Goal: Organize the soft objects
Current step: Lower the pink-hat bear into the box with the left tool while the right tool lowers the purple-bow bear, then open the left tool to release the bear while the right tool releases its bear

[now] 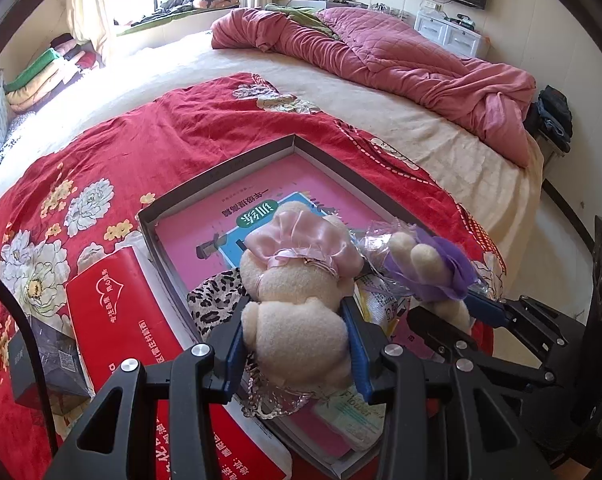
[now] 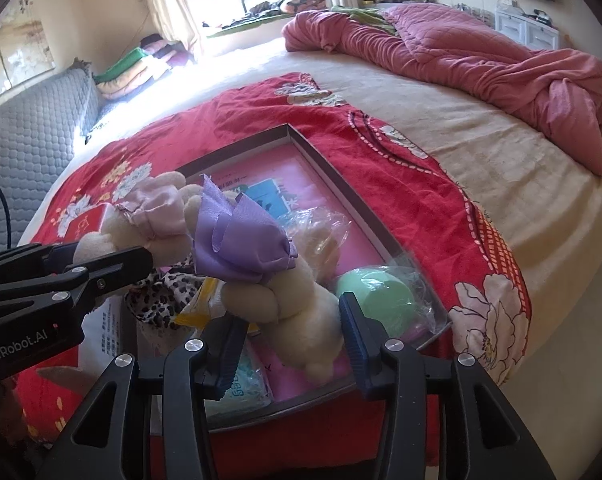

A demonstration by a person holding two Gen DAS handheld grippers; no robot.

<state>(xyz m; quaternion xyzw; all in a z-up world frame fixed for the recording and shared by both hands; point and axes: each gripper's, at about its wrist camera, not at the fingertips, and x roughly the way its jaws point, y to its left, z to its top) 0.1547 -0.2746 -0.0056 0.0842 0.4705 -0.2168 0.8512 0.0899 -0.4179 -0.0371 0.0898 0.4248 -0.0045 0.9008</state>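
Both my wrist cameras look steeply down, close over the shallow box (image 1: 221, 184) on the bed (image 2: 441, 128); both views share it.

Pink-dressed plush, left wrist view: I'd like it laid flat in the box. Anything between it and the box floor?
Yes: a pink book covers the box floor, and a leopard-print cloth lies partly under the plush.
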